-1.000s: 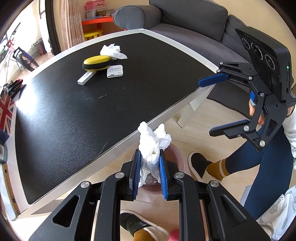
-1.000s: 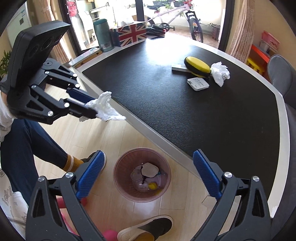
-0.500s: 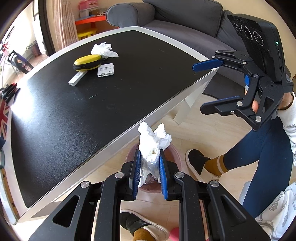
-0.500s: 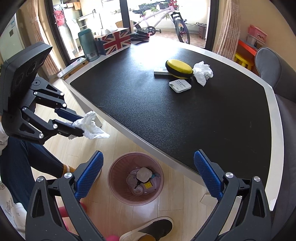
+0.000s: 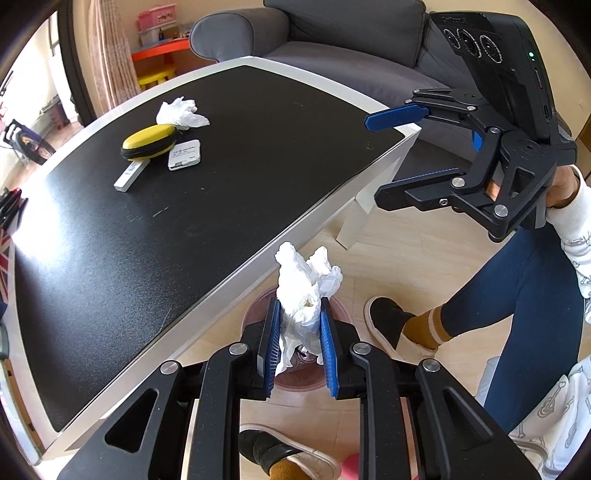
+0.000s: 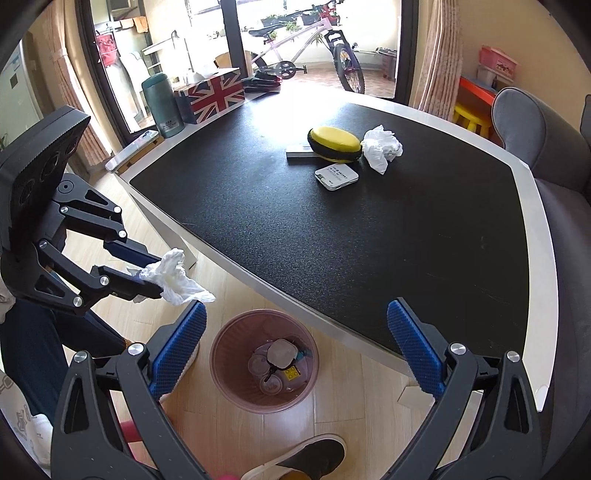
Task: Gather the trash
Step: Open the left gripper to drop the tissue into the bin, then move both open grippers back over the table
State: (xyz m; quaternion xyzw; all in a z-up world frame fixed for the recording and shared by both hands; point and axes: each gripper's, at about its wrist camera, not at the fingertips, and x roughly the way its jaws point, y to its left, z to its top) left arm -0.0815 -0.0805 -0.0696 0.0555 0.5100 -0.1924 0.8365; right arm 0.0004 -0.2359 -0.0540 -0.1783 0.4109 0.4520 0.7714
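Note:
My left gripper is shut on a crumpled white tissue and holds it over the floor, above the pink trash bin; the same gripper and tissue show in the right wrist view, up and left of the bin. The bin holds several bits of trash. My right gripper is open and empty above the bin, and it also shows in the left wrist view. A second crumpled tissue lies on the black table beside a yellow case.
On the table also lie a white card and a white strip. A Union Jack box and a green flask stand at the far end. A grey sofa is behind. The person's legs and shoes are near the bin.
Both grippers have dropped lower and closer to the bin beside the table edge. The left gripper still holds the tissue. The right stays open.

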